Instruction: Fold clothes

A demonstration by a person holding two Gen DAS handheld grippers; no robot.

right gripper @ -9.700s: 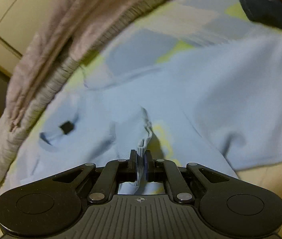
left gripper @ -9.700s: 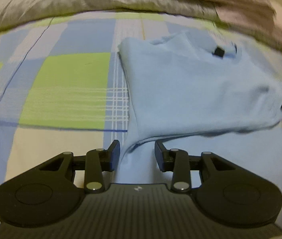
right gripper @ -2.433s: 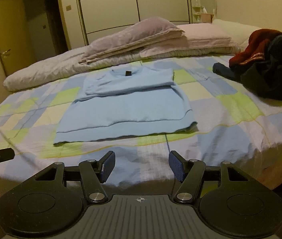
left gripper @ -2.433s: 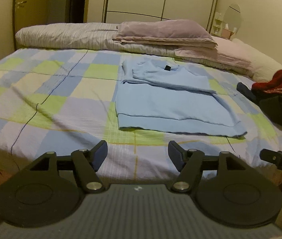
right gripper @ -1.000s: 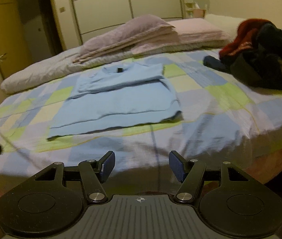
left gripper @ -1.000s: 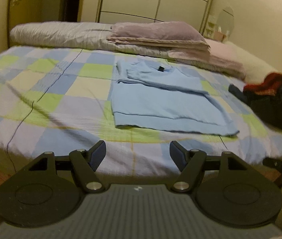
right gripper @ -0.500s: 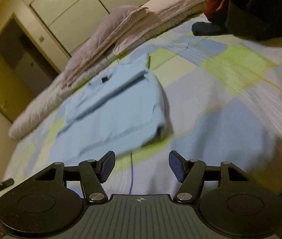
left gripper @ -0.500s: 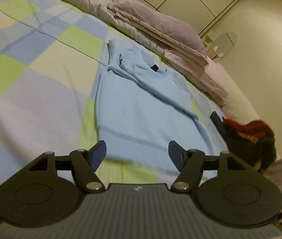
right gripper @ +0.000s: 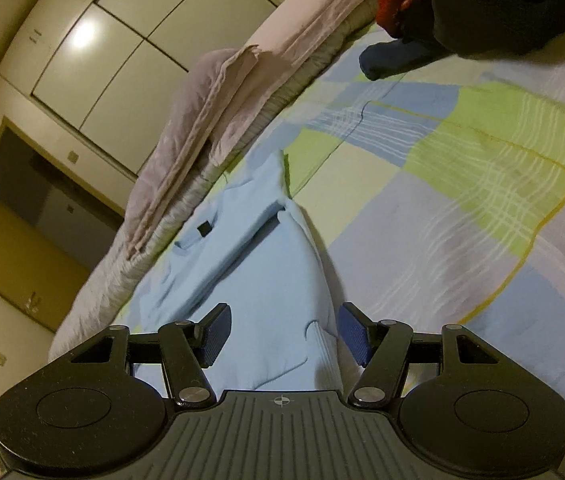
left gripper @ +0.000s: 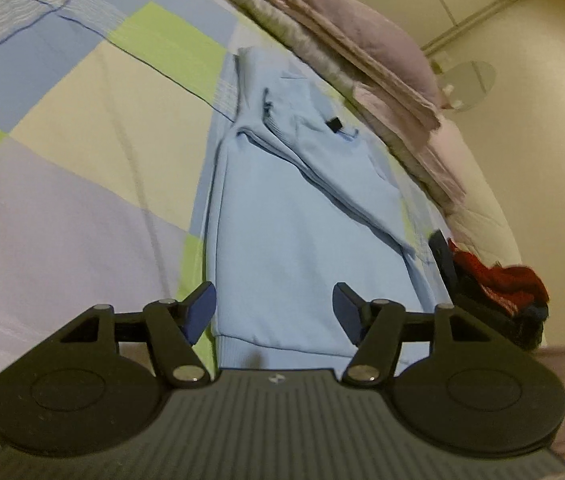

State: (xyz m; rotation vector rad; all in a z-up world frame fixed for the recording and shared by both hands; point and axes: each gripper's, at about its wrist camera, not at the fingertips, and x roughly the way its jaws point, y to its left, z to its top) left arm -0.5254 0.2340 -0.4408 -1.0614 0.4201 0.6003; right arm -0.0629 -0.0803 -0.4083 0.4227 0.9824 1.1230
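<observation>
Sleeves already lie folded across the light-blue sweatshirt (left gripper: 302,216) on the checked bedspread (left gripper: 62,152) — my left gripper (left gripper: 273,307) (jaws just narrowing) and right gripper (right gripper: 284,334) gape empty over its near hem, bottom-to-collar fold pending.

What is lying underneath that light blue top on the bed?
The light blue top lies flat on a checked bedspread of green, blue and cream squares. The bedspread shows all around it; whatever lies directly beneath the top is covered by the cloth itself.

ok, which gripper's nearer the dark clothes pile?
Right. The pile lies beyond the blue shirt; right gripper over its pile-side hem corner, left gripper over the far corner, jaws just narrowing, gripping nothing.
</observation>
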